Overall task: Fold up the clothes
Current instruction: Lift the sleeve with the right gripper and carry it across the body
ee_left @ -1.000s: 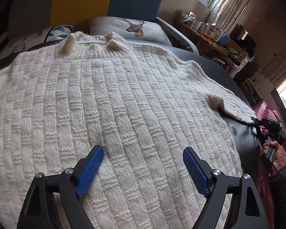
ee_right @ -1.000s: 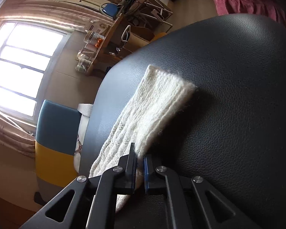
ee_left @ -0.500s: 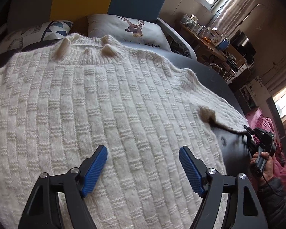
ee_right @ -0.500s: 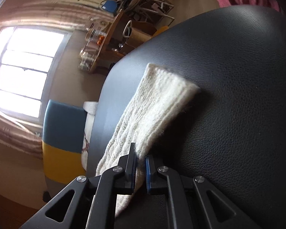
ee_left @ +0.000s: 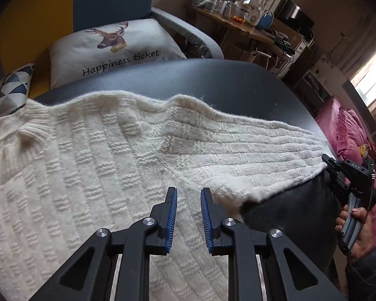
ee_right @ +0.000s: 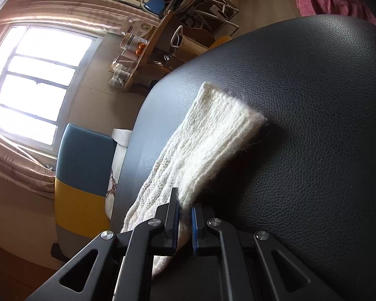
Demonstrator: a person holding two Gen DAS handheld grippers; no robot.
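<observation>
Now | left gripper [ee_left: 188, 210] jaws narrowed, unclosed | right gripper [ee_right: 185, 222] still clamps sweater [ee_left: 87, 175] sleeve [ee_right: 213, 140]

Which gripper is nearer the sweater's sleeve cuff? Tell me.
Right. The right gripper is shut on the sleeve just short of the cuff; the left gripper hovers over the sweater body, further away.

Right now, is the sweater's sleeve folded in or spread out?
Spread out. The sleeve lies straight out from the sweater across the black cushion, its edge pinched by the right gripper.
</observation>
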